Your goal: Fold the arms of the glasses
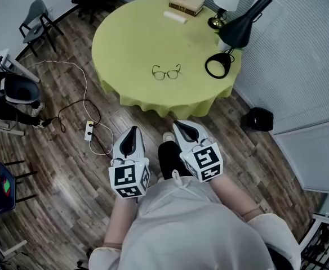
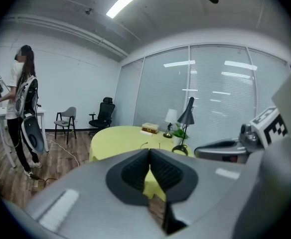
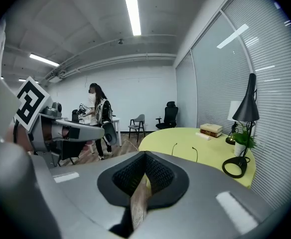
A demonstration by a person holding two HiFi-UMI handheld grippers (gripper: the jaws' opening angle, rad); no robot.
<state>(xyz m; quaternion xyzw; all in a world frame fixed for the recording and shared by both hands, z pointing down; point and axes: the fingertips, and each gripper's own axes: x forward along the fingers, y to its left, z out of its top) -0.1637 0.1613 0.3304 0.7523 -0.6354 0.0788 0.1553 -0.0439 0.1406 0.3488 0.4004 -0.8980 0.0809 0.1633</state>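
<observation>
Left gripper (image 1: 133,130): held near the body on the left, short of the table; jaws seen pressed together at the tips, nothing between them
Right gripper (image 1: 179,125): held alongside on the right, jaws likewise closed tight and empty
Step in hand: judged to be the reach toward the table; nothing is touched yet, no arm folded
Table (image 1: 125,97): round, draped in yellow-green cloth, its near edge just beyond the gripper tips
Glasses (image 1: 166,72): lying on the cloth in the near middle of the table, well apart from both grippers; arms seen spread, seemingly pointing to the far side
Advice: jaws are best opened before contact; the front should be steadied lightly by one gripper while one arm at a time is swung inward by the other, since a light frame is likely to slide on cloth
Black lamp (image 1: 238,30): at the far right, its ring base near the glasses; to be kept clear by the right gripper
Books (image 1: 187,2): at the far edge, not needed
</observation>
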